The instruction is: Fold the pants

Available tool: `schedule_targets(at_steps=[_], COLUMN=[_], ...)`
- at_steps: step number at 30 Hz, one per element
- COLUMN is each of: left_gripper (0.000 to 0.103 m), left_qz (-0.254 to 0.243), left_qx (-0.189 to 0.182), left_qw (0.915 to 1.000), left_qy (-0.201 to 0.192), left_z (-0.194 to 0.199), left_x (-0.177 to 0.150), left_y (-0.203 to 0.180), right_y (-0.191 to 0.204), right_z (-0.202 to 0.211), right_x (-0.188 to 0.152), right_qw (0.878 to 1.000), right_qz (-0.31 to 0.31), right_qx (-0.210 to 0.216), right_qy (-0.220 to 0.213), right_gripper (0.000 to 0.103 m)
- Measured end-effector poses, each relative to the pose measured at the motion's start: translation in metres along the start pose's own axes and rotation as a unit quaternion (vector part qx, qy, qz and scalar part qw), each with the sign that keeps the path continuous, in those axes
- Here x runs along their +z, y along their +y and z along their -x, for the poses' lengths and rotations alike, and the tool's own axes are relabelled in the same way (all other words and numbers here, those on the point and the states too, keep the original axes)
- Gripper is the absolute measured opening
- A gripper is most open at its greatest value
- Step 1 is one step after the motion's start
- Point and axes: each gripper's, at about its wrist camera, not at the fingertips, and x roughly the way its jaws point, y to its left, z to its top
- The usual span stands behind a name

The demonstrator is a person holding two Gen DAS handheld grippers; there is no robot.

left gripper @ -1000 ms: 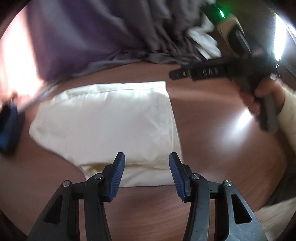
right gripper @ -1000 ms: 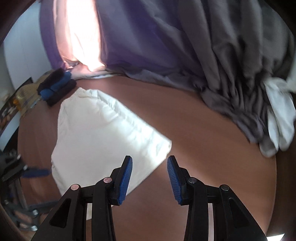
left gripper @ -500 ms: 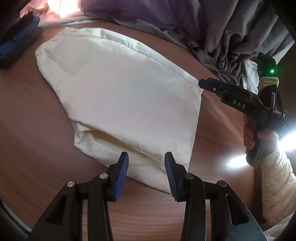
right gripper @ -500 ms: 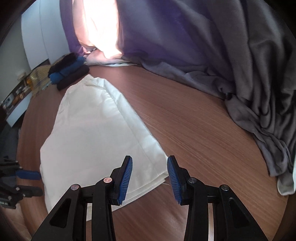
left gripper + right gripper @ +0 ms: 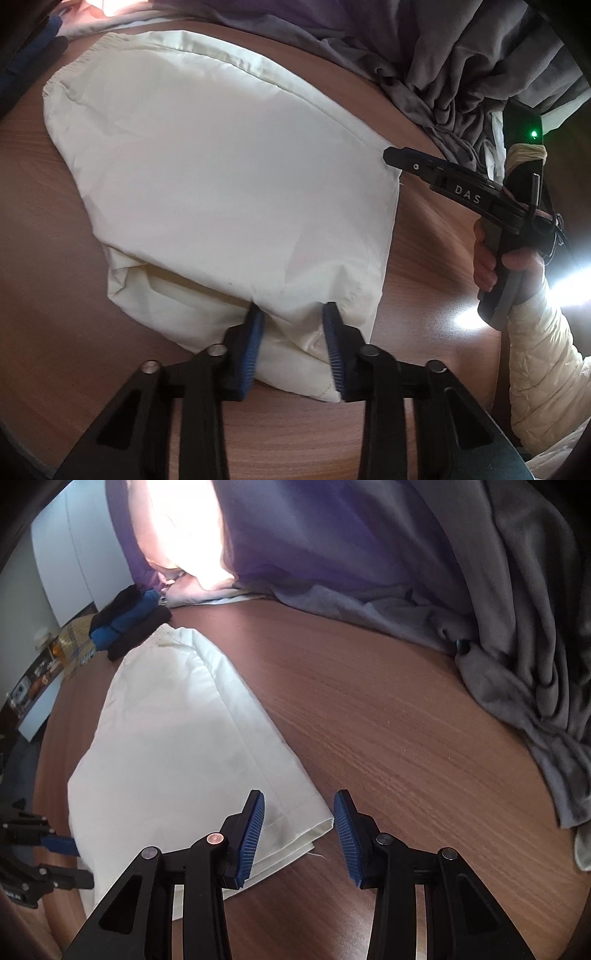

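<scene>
Cream pants, folded into a broad pad, lie flat on the brown wooden table. My left gripper is pressed down onto their near edge. Its jaws are closing, with a bunched ridge of cloth between the blue pads. In the right wrist view my right gripper hovers open over the hem corner of the pants, which lies between its fingers. From the left wrist view the right gripper has its tip at the pants' far right corner, held by a hand in a cream quilted sleeve.
A heap of grey and purple cloth runs along the table's far and right side. A dark blue and black folded stack sits beyond the pants' waistband. Bare wood lies between the pants and the heap.
My left gripper rolled, sank onto the pants' near edge and narrowed its jaws around a fold of cloth. My right gripper came down toward the hem corner with its jaws unchanged.
</scene>
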Motion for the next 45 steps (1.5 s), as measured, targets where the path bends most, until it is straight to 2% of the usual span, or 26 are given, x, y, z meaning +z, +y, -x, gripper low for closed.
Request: schedule_targets(at_steps=[4, 5, 6, 7, 8, 11, 13, 16, 20, 24, 29, 34, 41, 45], left_gripper=[0.014, 0.008, 0.006, 0.006, 0.005, 0.005, 0.005, 0.005, 0.005, 0.005, 0.005, 0.006, 0.006, 0.008], left_qz=[-0.001, 0.000, -0.001, -0.003, -0.005, -0.012, -0.012, -0.003, -0.018, -0.007, 0.003, 0.003, 0.002, 0.000], left_qx=[-0.007, -0.008, -0.009, -0.009, -0.010, -0.017, -0.029, -0.060, -0.062, -0.062, -0.045, -0.042, -0.040, -0.041], left_qw=[1.0000, 1.0000, 1.0000, 0.9999, 0.9999, 0.9995, 0.9993, 0.9982, 0.9967, 0.9936, 0.9903, 0.9882, 0.9872, 0.9874], left_qy=[0.000, -0.002, -0.004, -0.007, -0.012, -0.025, -0.022, 0.009, 0.050, 0.094, 0.132, 0.147, 0.154, 0.153], left_z=[0.001, 0.001, 0.003, 0.005, 0.008, 0.017, 0.025, 0.033, 0.039, 0.029, 0.012, 0.000, -0.006, -0.009], left_x=[-0.002, -0.002, -0.003, -0.003, -0.003, 0.000, 0.002, 0.003, -0.004, -0.014, -0.029, -0.035, -0.047, -0.049], left_y=[0.003, 0.003, 0.003, 0.002, 0.001, -0.004, -0.005, -0.003, -0.007, -0.004, 0.000, -0.001, 0.001, -0.001], right_y=[-0.007, -0.008, -0.010, -0.010, -0.010, -0.005, -0.001, 0.008, 0.023, 0.028, 0.029, 0.027, 0.024, 0.020], right_z=[-0.005, -0.006, -0.007, -0.008, -0.008, -0.001, 0.011, 0.031, 0.048, 0.051, 0.045, 0.034, 0.032, 0.035], right_x=[-0.004, -0.005, -0.006, -0.006, -0.006, -0.005, -0.002, 0.004, 0.006, -0.005, -0.034, -0.056, -0.059, -0.061], right_qw=[1.000, 1.000, 1.000, 1.000, 1.000, 1.000, 0.999, 0.999, 0.999, 0.999, 0.998, 0.996, 0.996, 0.995], right_qz=[-0.015, -0.019, -0.024, -0.027, -0.028, -0.026, -0.025, -0.020, -0.006, -0.020, -0.054, -0.069, -0.062, -0.074], right_qx=[0.000, 0.001, 0.004, 0.004, 0.005, 0.002, -0.002, -0.007, -0.005, -0.005, -0.011, -0.019, -0.035, -0.050], right_qy=[0.007, 0.008, 0.008, 0.009, 0.009, -0.005, -0.020, -0.037, -0.043, -0.026, 0.022, 0.048, 0.046, 0.042], right_gripper=[0.041, 0.040, 0.037, 0.024, 0.015, 0.008, 0.008, 0.007, 0.007, 0.007, 0.007, 0.007, 0.008, 0.016])
